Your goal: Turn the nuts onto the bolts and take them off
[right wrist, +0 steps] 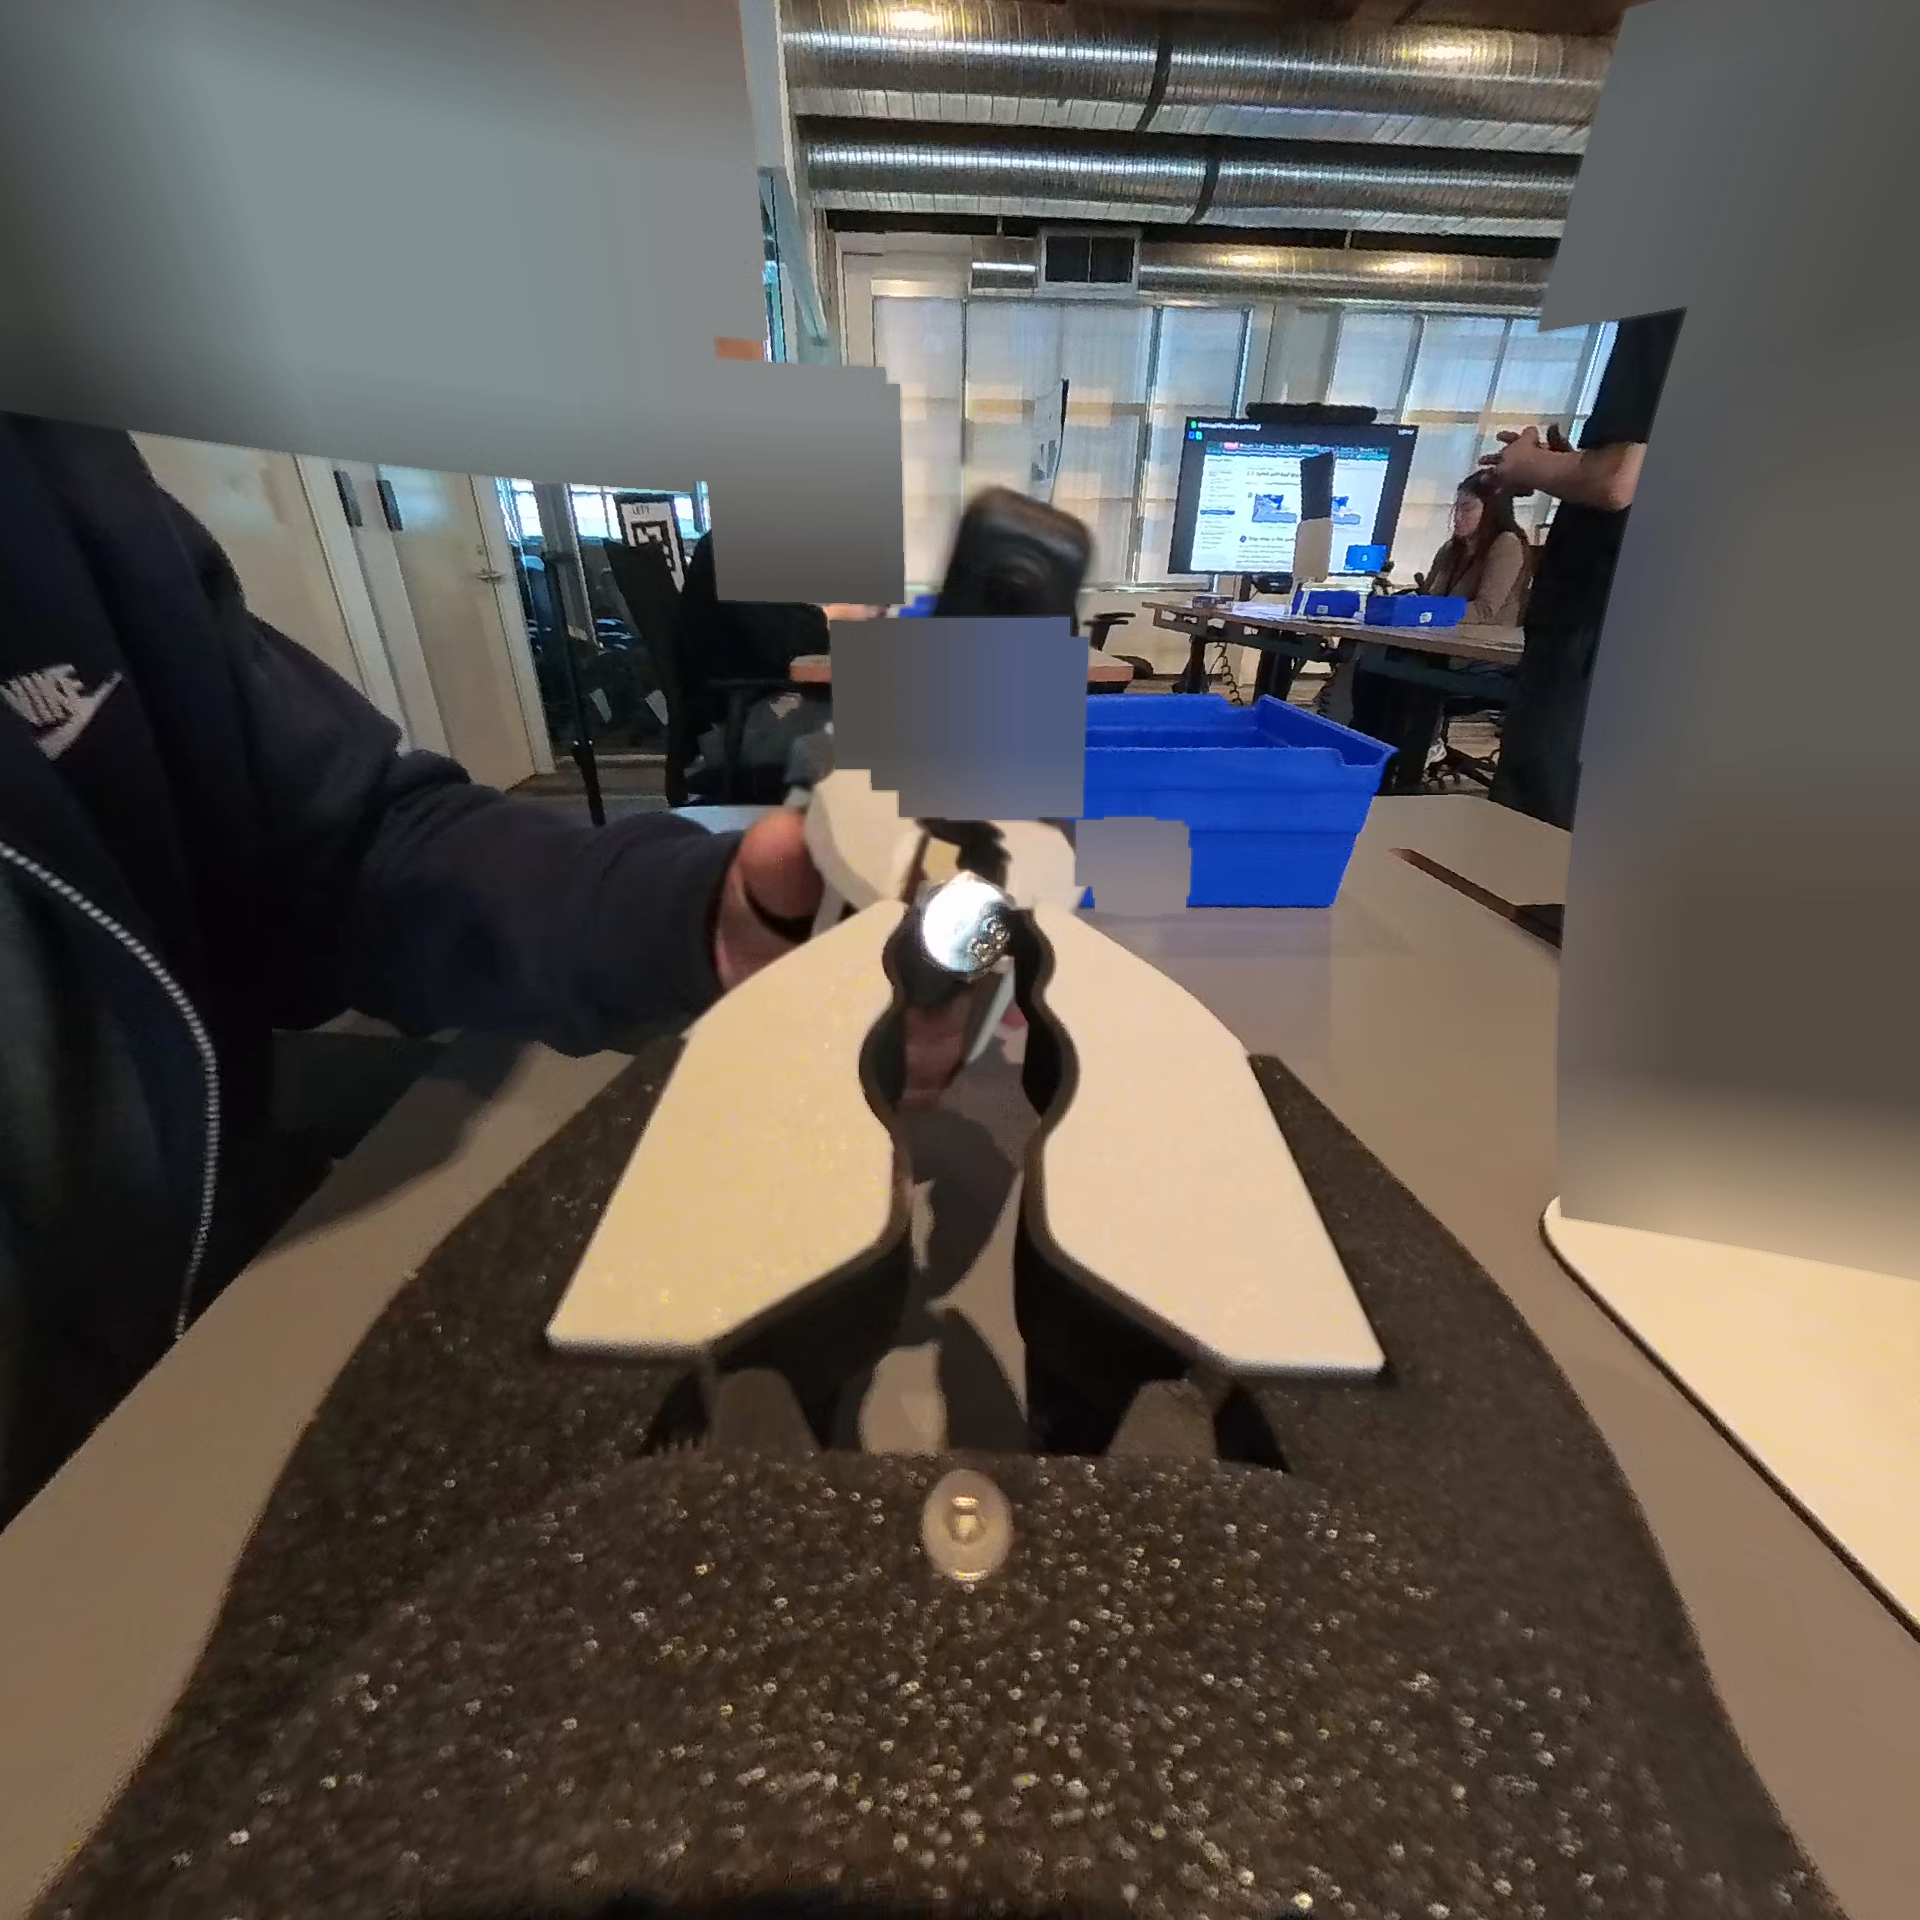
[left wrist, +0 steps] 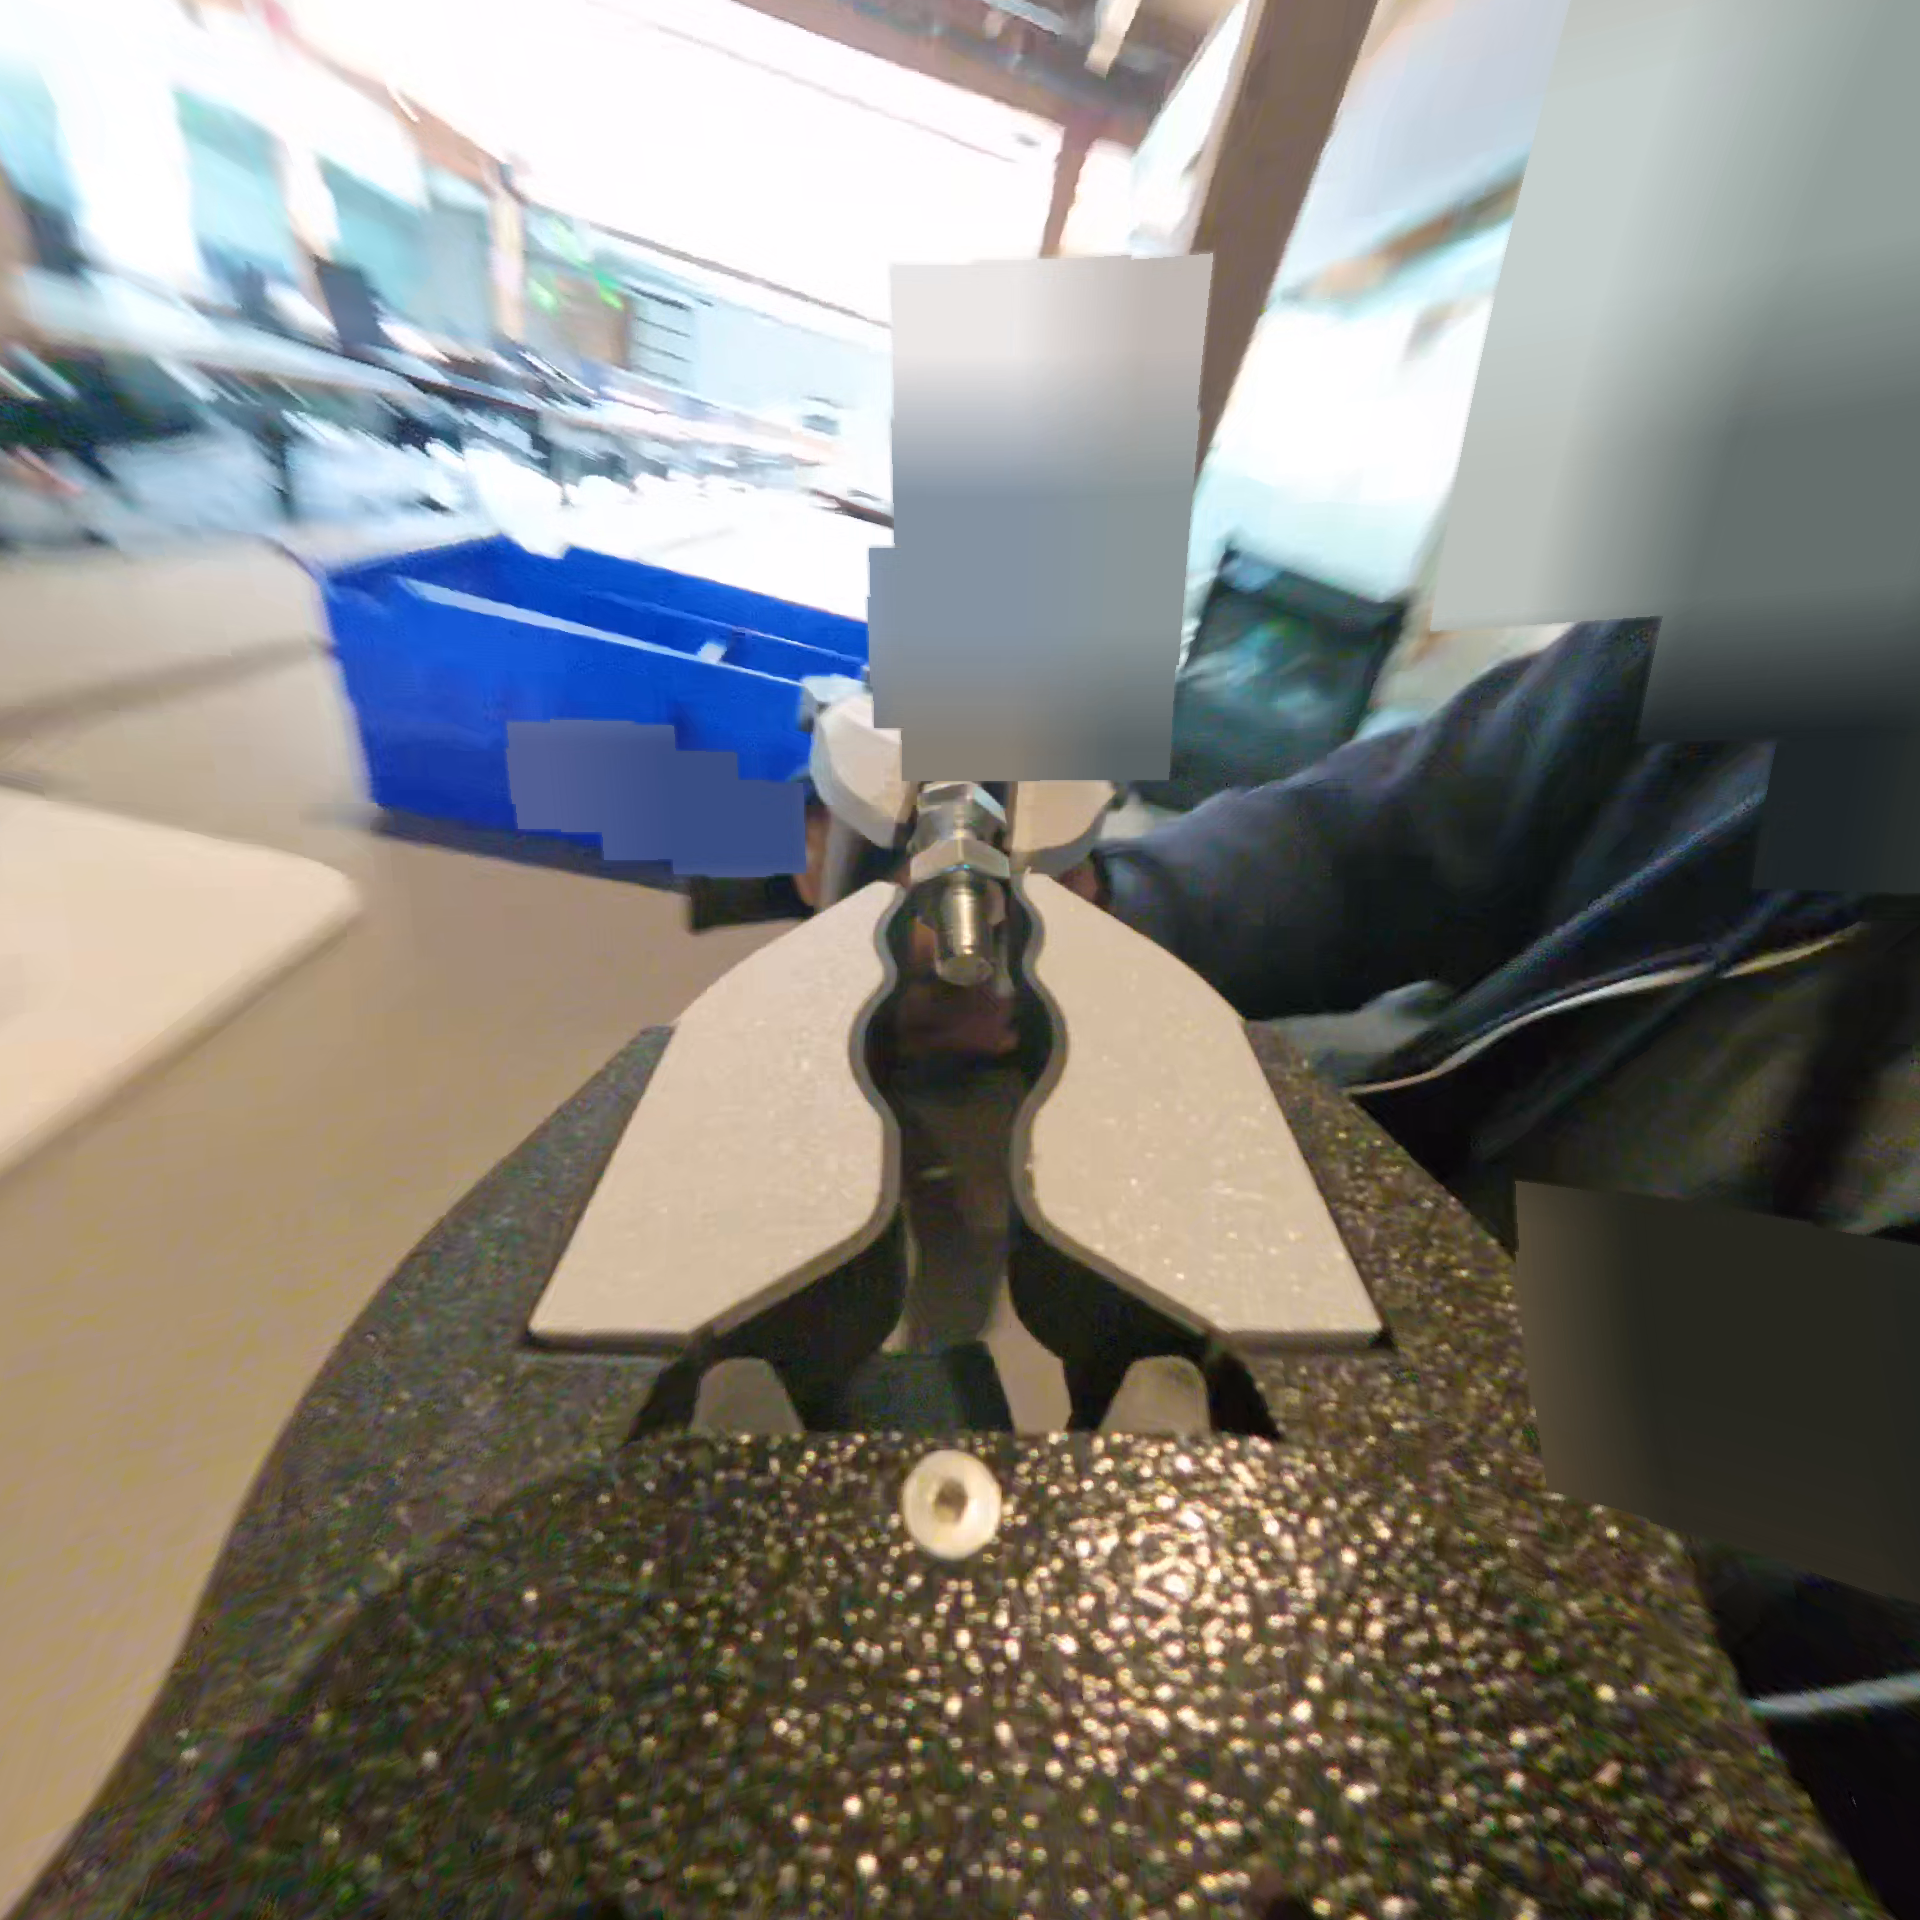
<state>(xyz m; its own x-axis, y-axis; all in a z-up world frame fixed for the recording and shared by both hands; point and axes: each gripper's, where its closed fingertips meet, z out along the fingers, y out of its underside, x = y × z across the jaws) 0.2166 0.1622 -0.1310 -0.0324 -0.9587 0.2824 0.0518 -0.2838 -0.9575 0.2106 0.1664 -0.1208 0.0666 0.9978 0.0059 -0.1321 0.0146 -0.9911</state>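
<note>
In the left wrist view, the left gripper (left wrist: 956,914) is seen nearly closed, its grey fingers (left wrist: 748,1122) drawn close together around the threaded end of a bolt (left wrist: 961,935). The bolt tip is seen between the fingertips, pointing toward the camera. A hex nut (left wrist: 956,854) is seated on the thread just beyond the tips. Whether the nut itself is pinched cannot be told. Farther along, the bolt is gripped by the right gripper (left wrist: 961,805). A blue bin (left wrist: 582,675) is seen behind, on the table (left wrist: 312,1143).

In the right wrist view, the right gripper (right wrist: 961,935) is closed to a narrow gap upon the bolt's shiny head (right wrist: 961,925), which faces the camera. Beyond it the left gripper (right wrist: 935,852) is partly seen, carried by a hand (right wrist: 764,904) in a dark sleeve (right wrist: 468,883). The blue bin (right wrist: 1247,790) stands behind on the table (right wrist: 1351,997).
</note>
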